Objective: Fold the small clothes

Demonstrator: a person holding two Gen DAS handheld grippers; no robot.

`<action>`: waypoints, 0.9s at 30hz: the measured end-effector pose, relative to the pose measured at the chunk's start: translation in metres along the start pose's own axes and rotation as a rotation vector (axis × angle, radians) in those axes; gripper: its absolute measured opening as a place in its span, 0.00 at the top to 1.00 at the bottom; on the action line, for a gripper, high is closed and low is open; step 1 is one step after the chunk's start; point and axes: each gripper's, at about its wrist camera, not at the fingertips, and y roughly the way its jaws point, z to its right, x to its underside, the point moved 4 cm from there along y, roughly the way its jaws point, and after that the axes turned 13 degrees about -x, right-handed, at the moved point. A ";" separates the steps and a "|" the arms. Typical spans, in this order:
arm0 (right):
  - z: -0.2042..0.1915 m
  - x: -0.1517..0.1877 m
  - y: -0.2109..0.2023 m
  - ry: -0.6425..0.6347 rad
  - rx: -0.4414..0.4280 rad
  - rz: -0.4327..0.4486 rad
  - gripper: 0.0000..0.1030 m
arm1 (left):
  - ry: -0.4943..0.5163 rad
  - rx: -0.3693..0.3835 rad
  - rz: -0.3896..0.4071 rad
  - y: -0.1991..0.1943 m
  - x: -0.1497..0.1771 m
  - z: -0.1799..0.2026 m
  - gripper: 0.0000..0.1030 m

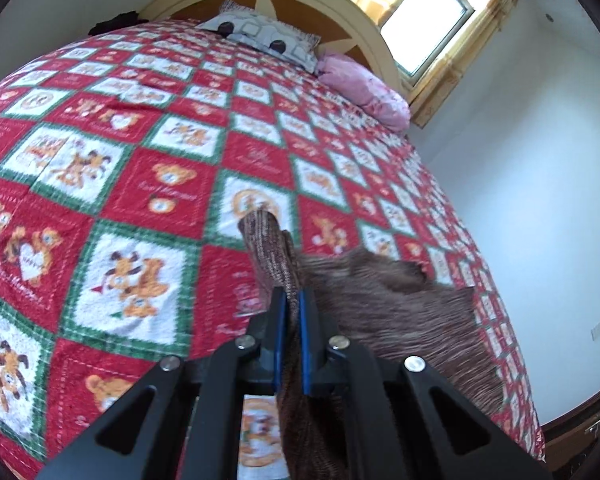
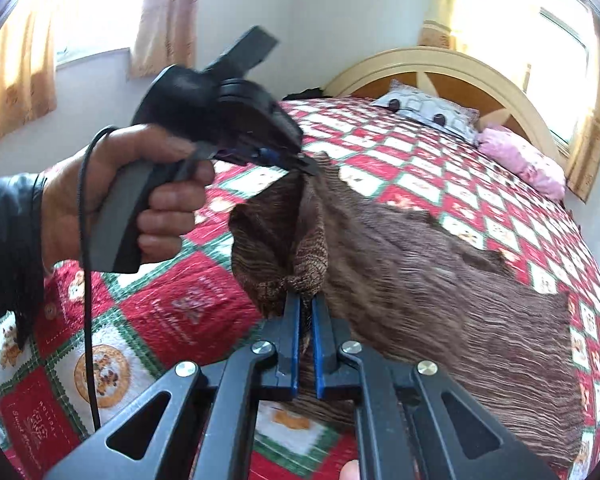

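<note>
left gripper [image 1: 293, 300]: clamps ribbed brown knit garment [image 2: 440, 264]; right gripper [image 2: 306, 308]: pinches its bunched cuff; quilted bedspread [image 1: 140, 184]

Garment [image 2: 440, 256] spread on bedspread [image 1: 140, 184], two pillows [image 1: 260, 36] beyond it against headboard [image 1: 296, 4]

left gripper [image 2: 300, 162]: black body, grey grip, thin black cable trailing | right gripper [image 2: 306, 308]: black w/ blue pads, silver screws showing | person wearing black sleeve [image 2: 8, 240]
</note>
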 end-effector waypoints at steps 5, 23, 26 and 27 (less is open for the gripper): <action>0.025 0.000 -0.026 0.059 0.010 0.050 0.96 | 0.011 0.031 0.025 -0.010 -0.009 0.033 0.94; 0.098 0.031 -0.102 0.209 0.074 0.169 0.97 | 0.136 0.065 0.032 0.006 -0.008 0.160 0.94; 0.114 0.040 -0.112 0.247 0.078 0.177 0.99 | 0.159 0.078 0.019 0.015 -0.005 0.180 0.94; 0.118 0.044 -0.114 0.258 0.079 0.175 0.99 | 0.165 0.081 0.015 0.017 -0.004 0.184 0.94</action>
